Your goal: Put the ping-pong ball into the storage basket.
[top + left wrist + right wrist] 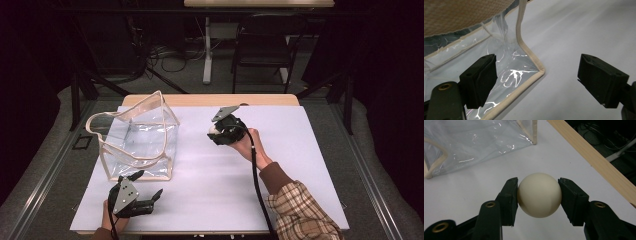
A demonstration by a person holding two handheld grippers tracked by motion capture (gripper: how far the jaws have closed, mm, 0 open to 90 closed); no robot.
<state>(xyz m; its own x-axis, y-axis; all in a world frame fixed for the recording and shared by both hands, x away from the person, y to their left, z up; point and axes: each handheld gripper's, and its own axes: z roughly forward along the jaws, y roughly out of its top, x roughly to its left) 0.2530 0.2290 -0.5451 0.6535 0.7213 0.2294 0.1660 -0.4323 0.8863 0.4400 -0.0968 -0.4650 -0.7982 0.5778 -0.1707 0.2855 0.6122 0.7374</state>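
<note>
A cream ball (539,194) sits between the jaws of my right gripper (538,196), whose pads press on both its sides; it is held above the white table cover. In the high view that gripper (216,131) is near the table's middle, to the right of a clear plastic bag with beige trim (137,137), and the ball (213,129) peeks out at its tip. My left gripper (148,186) rests near the front left edge with its jaws wide apart. The left gripper view shows its open jaws (537,82) at the bag's lower corner (534,67), nothing between them.
A white sheet (280,150) covers the table, with a wooden edge (210,100) at the far side. A chair (262,47) and table legs with cables stand beyond on the floor. A plaid-sleeved forearm (295,210) reaches in from the lower right.
</note>
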